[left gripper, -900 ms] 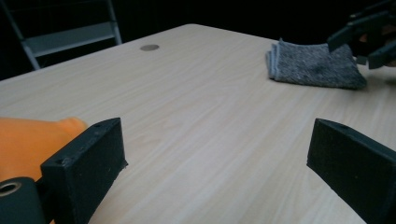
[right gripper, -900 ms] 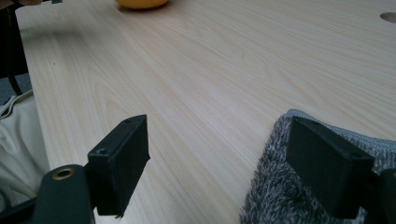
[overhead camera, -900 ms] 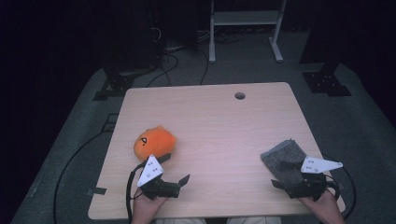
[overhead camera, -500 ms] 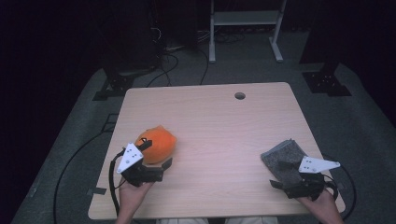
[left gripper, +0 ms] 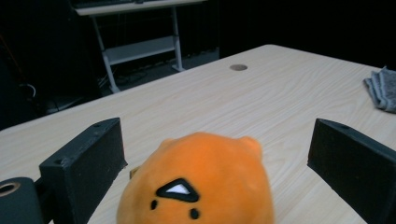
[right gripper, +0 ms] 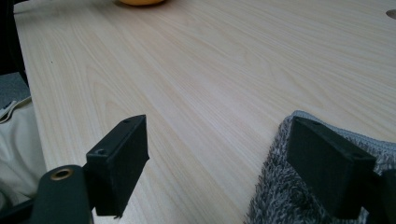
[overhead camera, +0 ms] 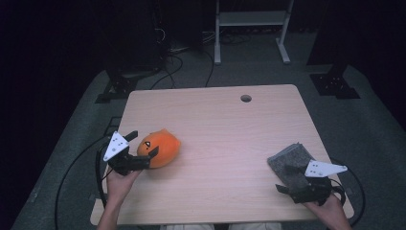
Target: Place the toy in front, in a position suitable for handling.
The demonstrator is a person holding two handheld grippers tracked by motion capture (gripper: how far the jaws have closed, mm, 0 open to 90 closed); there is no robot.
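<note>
Pale wooden table (overhead camera: 225, 143) in a dark room — the orange plush toy (overhead camera: 160, 148) lies at 9 o'clock between the left gripper (overhead camera: 142, 143)'s spread jaws, untouched. At 4 o'clock the right gripper (overhead camera: 287, 188) stands open — 1 jaw over the grey cloth (overhead camera: 287, 165).

place: lab | signs: dark room, floor cables (overhead camera: 76, 167), metal stands (overhead camera: 251, 28)

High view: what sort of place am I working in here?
Probably a lab or recording room, dark around one lit wooden table: a white metal stand behind it, cables on grey carpet, black rig feet beside it.
</note>
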